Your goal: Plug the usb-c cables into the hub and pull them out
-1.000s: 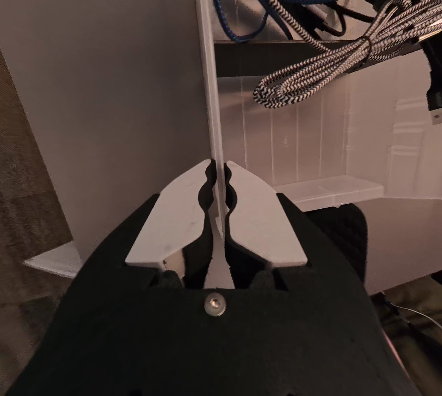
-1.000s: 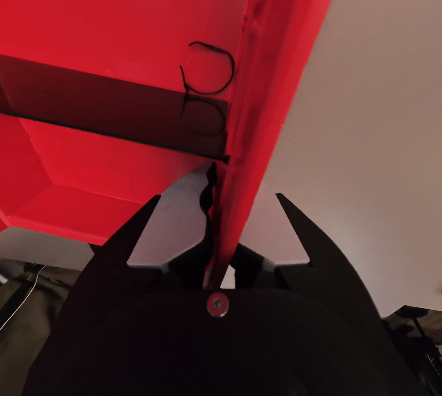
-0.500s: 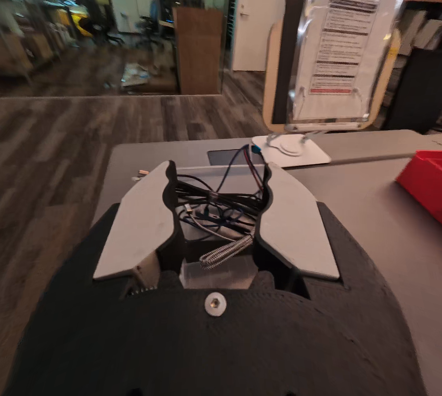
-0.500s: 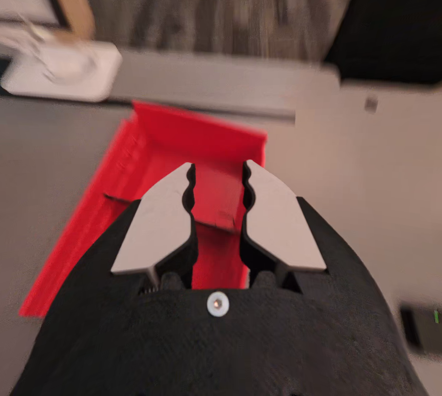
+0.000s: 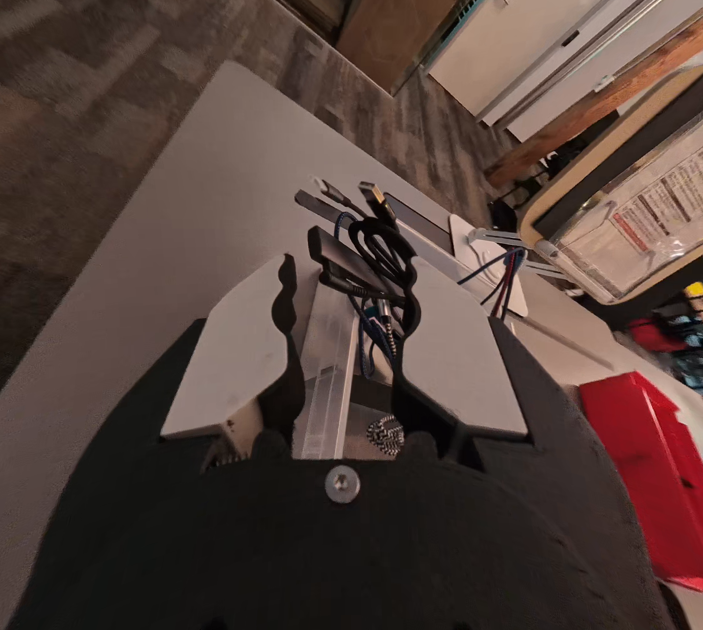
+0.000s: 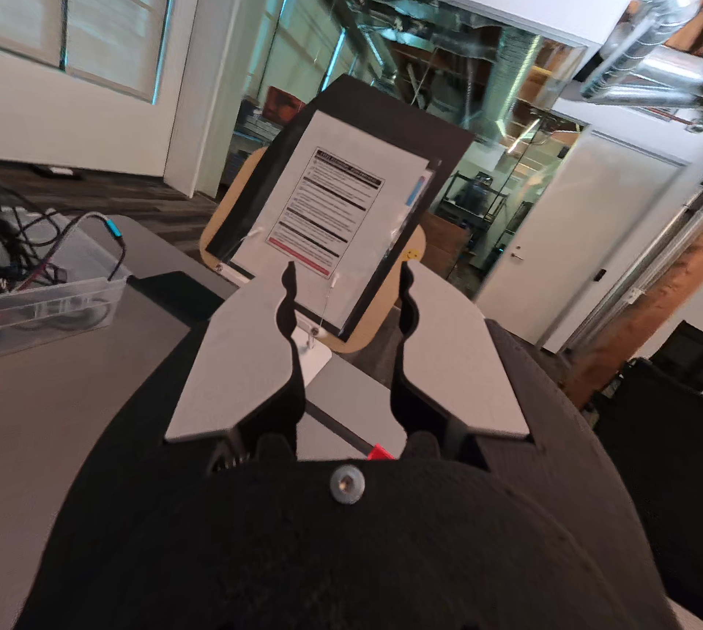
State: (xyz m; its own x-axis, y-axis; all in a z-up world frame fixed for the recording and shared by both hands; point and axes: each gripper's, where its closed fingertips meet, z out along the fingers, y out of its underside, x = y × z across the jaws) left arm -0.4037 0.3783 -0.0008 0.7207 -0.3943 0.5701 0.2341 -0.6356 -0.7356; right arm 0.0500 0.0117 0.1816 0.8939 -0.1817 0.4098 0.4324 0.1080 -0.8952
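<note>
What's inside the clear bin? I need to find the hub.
The clear bin holds tangled cables and a dark slim block, possibly the hub. The bin's bottom is hidden by the left gripper.

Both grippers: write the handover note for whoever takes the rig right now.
Left gripper: jaws open, empty, above the clear bin.
Right gripper: jaws open, empty, aimed at the sign stand, with nothing of the job between them.
Things: the cables lie tangled in the clear bin with a dark slim hub on top; the red bin sits to its right on the table.
Done: nothing looks plugged in.
Left: pick out the hub and a cable, plug in, pull out.
</note>
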